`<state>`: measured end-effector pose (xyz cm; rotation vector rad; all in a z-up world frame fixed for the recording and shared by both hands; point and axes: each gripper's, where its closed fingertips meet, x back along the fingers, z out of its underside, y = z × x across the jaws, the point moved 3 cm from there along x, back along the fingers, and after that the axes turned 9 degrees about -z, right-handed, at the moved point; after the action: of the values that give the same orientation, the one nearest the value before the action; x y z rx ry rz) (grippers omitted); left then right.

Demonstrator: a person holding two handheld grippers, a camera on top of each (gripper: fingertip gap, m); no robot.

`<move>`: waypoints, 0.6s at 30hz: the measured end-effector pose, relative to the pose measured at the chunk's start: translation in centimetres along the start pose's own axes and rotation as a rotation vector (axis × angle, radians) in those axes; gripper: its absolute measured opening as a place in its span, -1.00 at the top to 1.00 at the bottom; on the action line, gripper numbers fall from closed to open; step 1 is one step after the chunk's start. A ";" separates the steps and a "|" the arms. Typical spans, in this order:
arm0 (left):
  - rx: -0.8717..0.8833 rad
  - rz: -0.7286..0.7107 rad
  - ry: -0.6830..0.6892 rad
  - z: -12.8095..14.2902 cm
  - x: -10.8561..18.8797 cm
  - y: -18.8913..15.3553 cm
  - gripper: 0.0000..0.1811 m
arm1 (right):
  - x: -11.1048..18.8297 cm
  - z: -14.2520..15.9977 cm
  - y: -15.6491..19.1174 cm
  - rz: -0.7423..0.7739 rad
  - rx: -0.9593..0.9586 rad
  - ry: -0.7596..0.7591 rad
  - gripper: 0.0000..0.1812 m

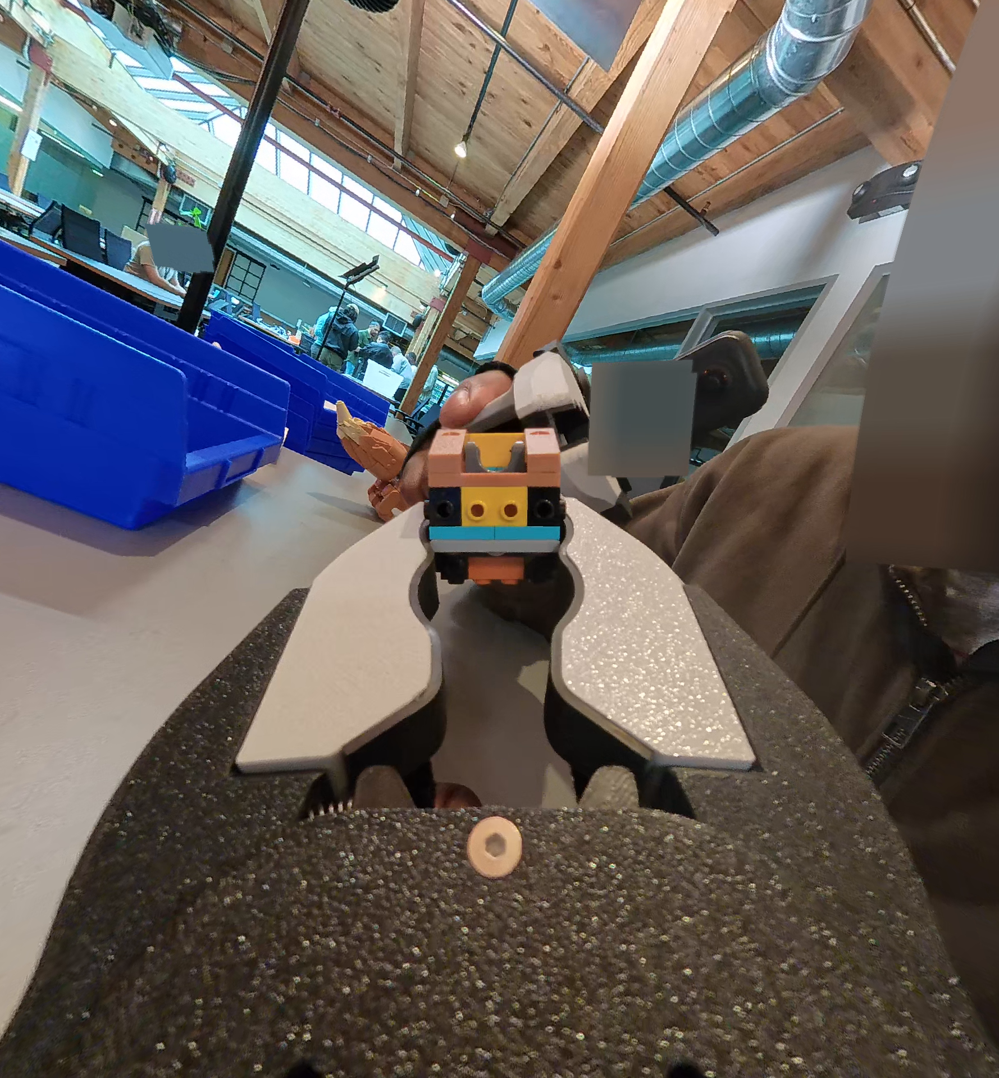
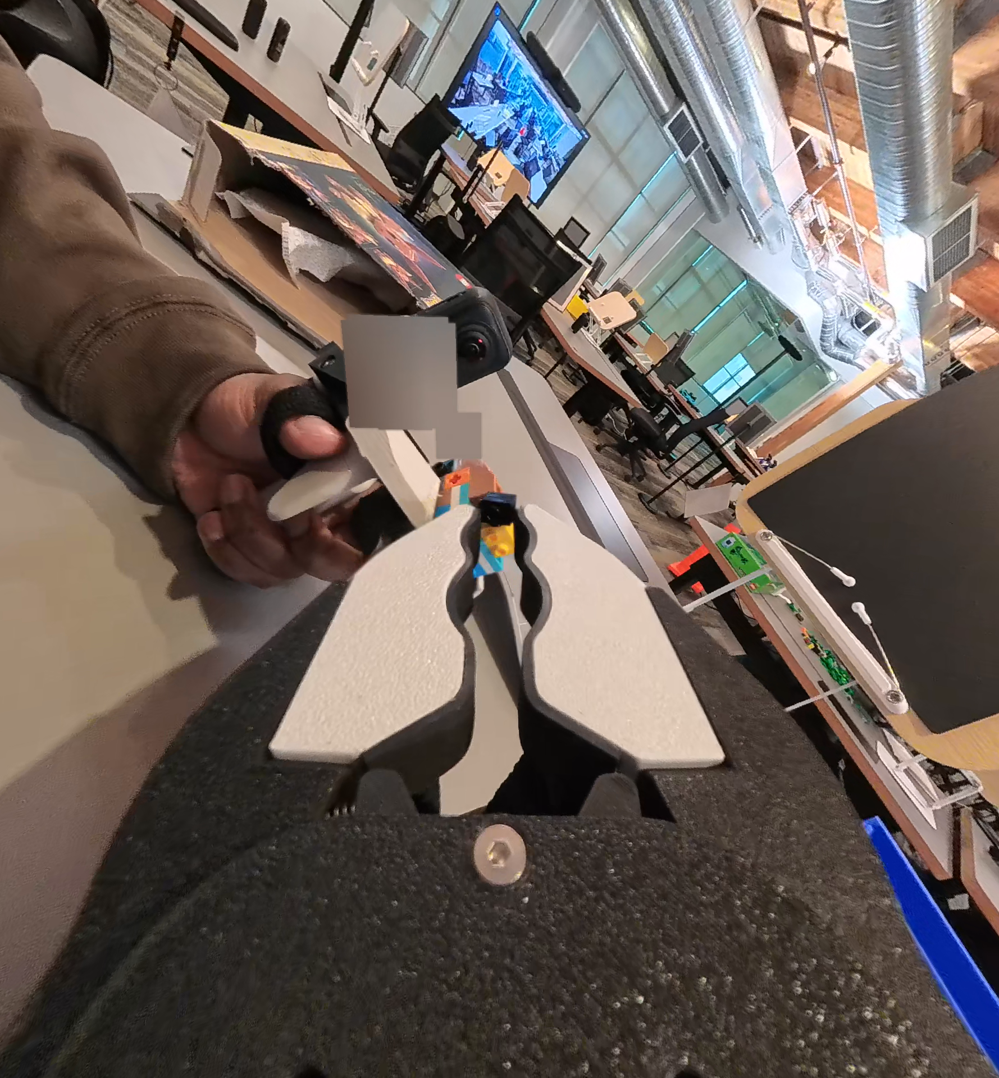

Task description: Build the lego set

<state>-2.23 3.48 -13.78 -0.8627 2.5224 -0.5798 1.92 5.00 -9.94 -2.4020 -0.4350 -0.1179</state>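
While both tools meet in mid-air above the desk (image 1: 77, 612), the left gripper (image 1: 494, 539) has its fingers clamped on the lower sides of a small brick model (image 1: 494, 507), which sits at the fingertips, at 12 o'clock from the tool body. Its pink, yellow, black and teal layers face the camera. In the right wrist view the right gripper (image 2: 500, 528) has its fingers closed to a narrow gap on the model's (image 2: 496, 534) black and yellow end; a teal and pink part projects toward 11 o'clock. A hand (image 2: 252, 466) in a brown sleeve (image 2: 77, 262) holds the left tool there.

Containers: two blue bins (image 1: 106, 396) stand on the desk at 9 to 10 o'clock of the model; their contents cannot be seen. An orange brick figure (image 1: 377, 461) lies just beside them. An opened cardboard box (image 2: 310, 221) holding crumpled paper lies at 11 o'clock in the right wrist view.

Bare desk surface extends toward 8 o'clock in the left wrist view.
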 end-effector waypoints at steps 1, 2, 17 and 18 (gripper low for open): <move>0.001 0.002 0.003 0.0 0.0 0.0 0.59 | 0.0 0.0 0.0 -0.003 0.002 0.001 0.89; 0.003 0.004 0.004 0.1 0.0 0.0 0.59 | 0.0 0.0 0.0 -0.007 0.003 0.001 0.89; -0.048 -0.051 0.002 0.0 -0.1 0.2 0.59 | 0.1 0.5 0.3 -0.019 0.074 0.074 0.90; -0.081 -0.076 0.002 0.0 -0.1 0.3 0.59 | 0.2 0.5 0.2 -0.013 0.080 0.090 0.90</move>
<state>-2.27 3.76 -13.91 -0.9917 2.5392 -0.5048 2.18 5.19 -10.40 -2.3054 -0.4066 -0.2096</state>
